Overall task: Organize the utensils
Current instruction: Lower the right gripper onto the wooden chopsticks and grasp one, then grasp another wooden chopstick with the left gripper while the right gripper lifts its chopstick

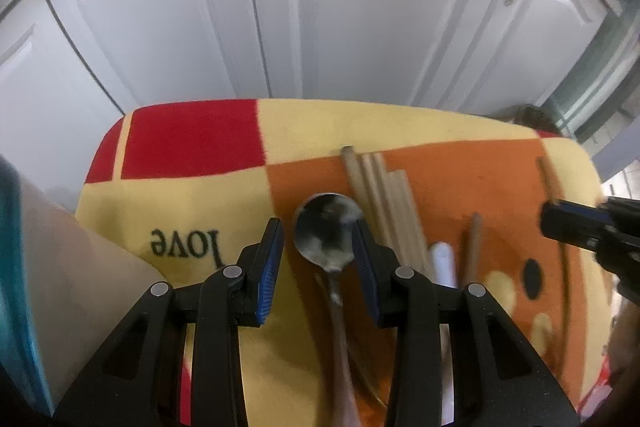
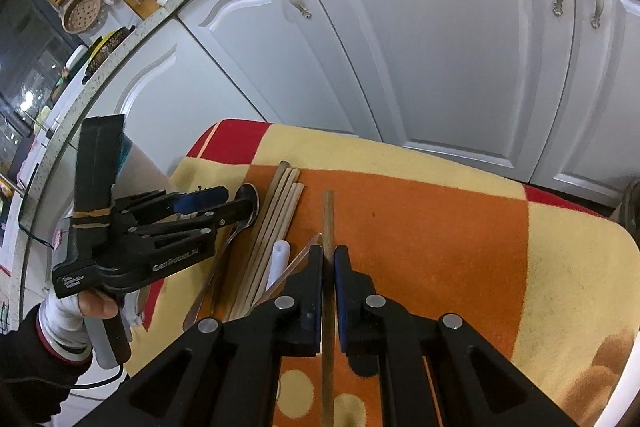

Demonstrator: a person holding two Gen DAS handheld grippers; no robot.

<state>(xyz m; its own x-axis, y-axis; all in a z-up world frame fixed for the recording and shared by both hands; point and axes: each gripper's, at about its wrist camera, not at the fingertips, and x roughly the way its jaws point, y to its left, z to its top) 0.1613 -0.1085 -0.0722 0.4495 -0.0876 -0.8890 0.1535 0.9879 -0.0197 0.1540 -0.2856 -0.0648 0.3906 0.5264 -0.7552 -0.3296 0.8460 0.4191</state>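
1. You get even, soft indoor light in both views; glossy highlights streak the white cabinet doors (image 1: 360, 7) behind the blanket (image 1: 192, 195).
2. Your left wrist view is soft and smeared, most at the spoon (image 1: 328, 227).
3. Fisheye bending curves the cabinet doors, and the corners go black.
4. Your right wrist view is sharper.

Black grippers (image 2: 329, 259) with blue-padded fingers (image 1: 267, 277), silver rivets; white glove (image 2: 64, 319), dark sleeve (image 2: 28, 363).
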